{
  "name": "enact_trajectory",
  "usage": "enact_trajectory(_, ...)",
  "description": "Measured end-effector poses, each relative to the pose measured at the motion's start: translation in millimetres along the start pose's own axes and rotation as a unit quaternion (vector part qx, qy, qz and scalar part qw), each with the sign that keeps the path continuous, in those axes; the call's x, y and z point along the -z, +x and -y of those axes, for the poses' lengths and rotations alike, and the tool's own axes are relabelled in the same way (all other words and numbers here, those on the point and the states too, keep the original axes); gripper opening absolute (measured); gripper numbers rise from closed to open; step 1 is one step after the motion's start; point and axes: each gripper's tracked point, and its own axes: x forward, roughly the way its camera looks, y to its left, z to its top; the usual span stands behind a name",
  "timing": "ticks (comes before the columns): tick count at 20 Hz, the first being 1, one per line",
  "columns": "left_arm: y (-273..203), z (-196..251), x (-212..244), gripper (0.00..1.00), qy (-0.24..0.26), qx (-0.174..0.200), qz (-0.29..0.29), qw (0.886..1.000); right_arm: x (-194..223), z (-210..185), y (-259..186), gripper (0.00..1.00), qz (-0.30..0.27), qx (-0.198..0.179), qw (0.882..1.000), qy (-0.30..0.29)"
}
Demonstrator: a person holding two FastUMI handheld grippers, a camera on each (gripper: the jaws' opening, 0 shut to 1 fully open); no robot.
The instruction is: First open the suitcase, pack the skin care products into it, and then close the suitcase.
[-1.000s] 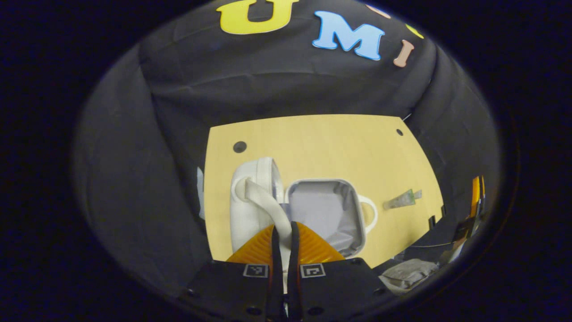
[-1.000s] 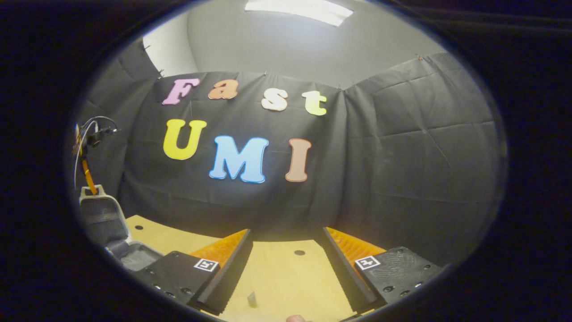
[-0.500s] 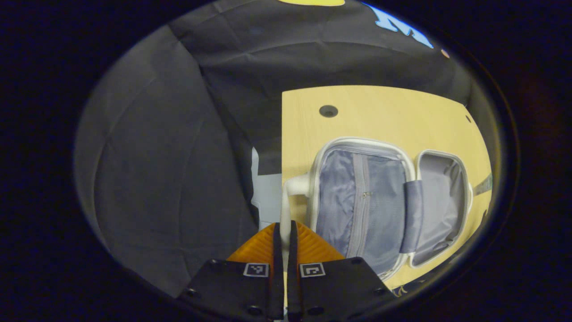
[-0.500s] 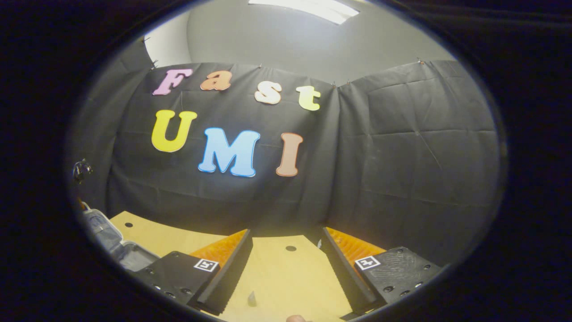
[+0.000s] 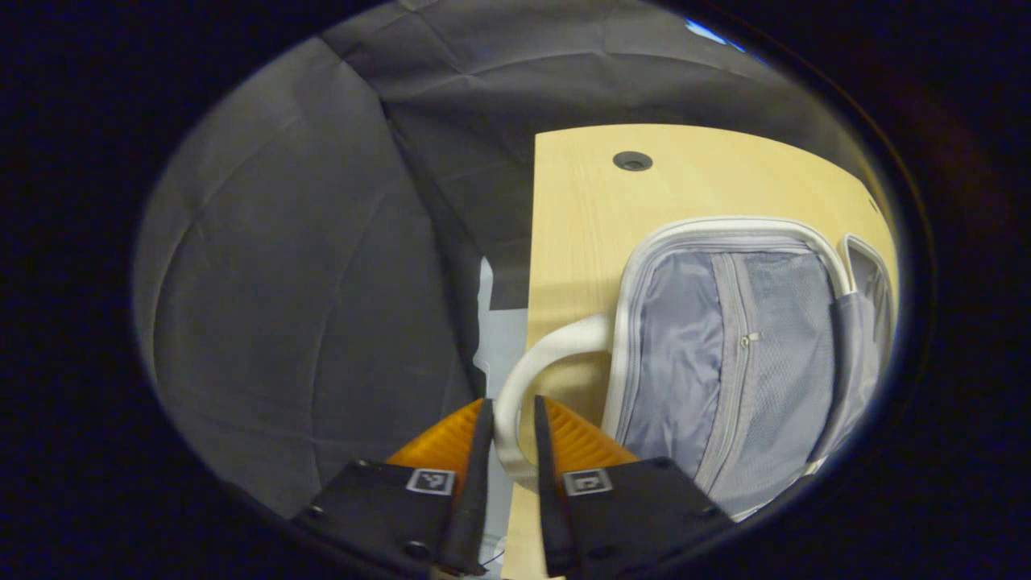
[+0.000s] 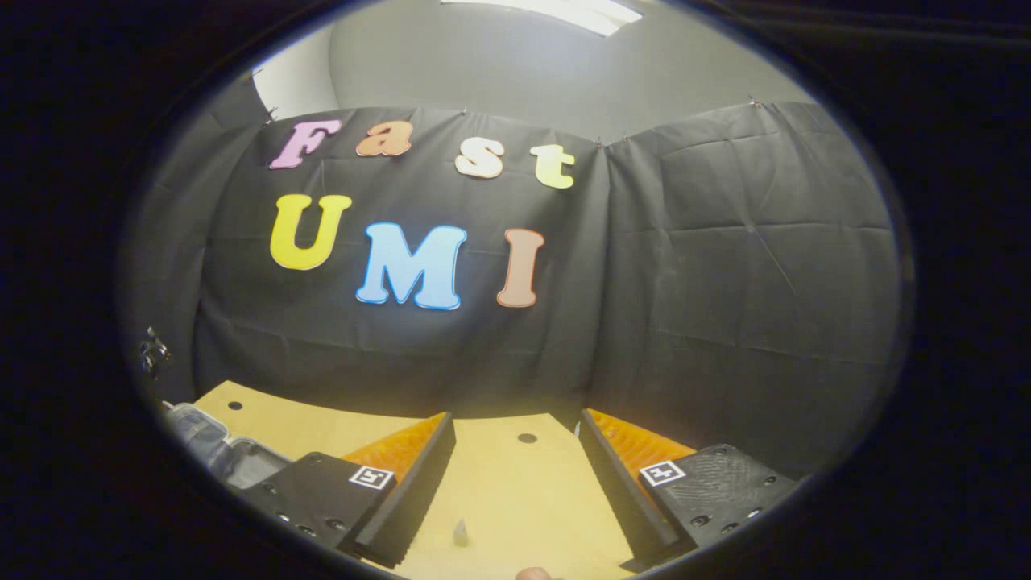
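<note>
Suitcase lies open; left gripper lets go of its handle.
The left gripper, slightly parted, straddles the handle, seemingly not pinching it; the suitcase lies to its right on the surface. The right gripper gapes empty.

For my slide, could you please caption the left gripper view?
Left gripper straddling the white handle of the opened suitcase on the table.

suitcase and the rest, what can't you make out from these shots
- Suitcase, left gripper view: far half cut off by the picture's edge.
- Handle, same view: lower loop hidden between the left tongs; grip unclear.
- Small upright thing on the table, right gripper view: too small to identify.
</note>
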Motion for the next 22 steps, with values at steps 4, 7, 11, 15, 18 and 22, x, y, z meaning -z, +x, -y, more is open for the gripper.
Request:
enact_trajectory(4, -31.3, -19.5, -8.1, 0.93, -0.055, -0.085, 0.074, 0.992, 12.4, 11.2, -1.4, 0.94, 0.001, -0.018, 0.999, -0.030)
enact_trajectory(7, -70.4, -9.5, -18.6, 0.95, -0.125, -0.101, 0.137, 0.977, 25.8, 12.0, 3.7, 0.94, -0.013, -0.049, 0.999, -0.017)
enact_trajectory(11, -143.8, 42.5, -57.3, 0.99, -0.153, -0.053, 0.261, 0.952, 35.5, 18.1, 10.0, 0.94, -0.018, -0.060, 0.998, -0.003)
enact_trajectory(15, -238.0, 128.1, -102.4, 0.98, -0.151, 0.029, 0.361, 0.920, 31.4, 14.8, 13.4, 0.94, -0.009, -0.074, 0.997, -0.008)
enact_trajectory(18, -307.1, 226.5, -121.8, 0.98, -0.156, 0.108, 0.398, 0.897, 34.3, 8.6, 13.4, 0.94, -0.010, -0.086, 0.996, -0.002)
enact_trajectory(22, -363.6, 338.3, -136.9, 0.99, -0.133, 0.176, 0.435, 0.873, 41.8, 10.0, 7.6, 0.94, -0.016, -0.088, 0.996, 0.002)
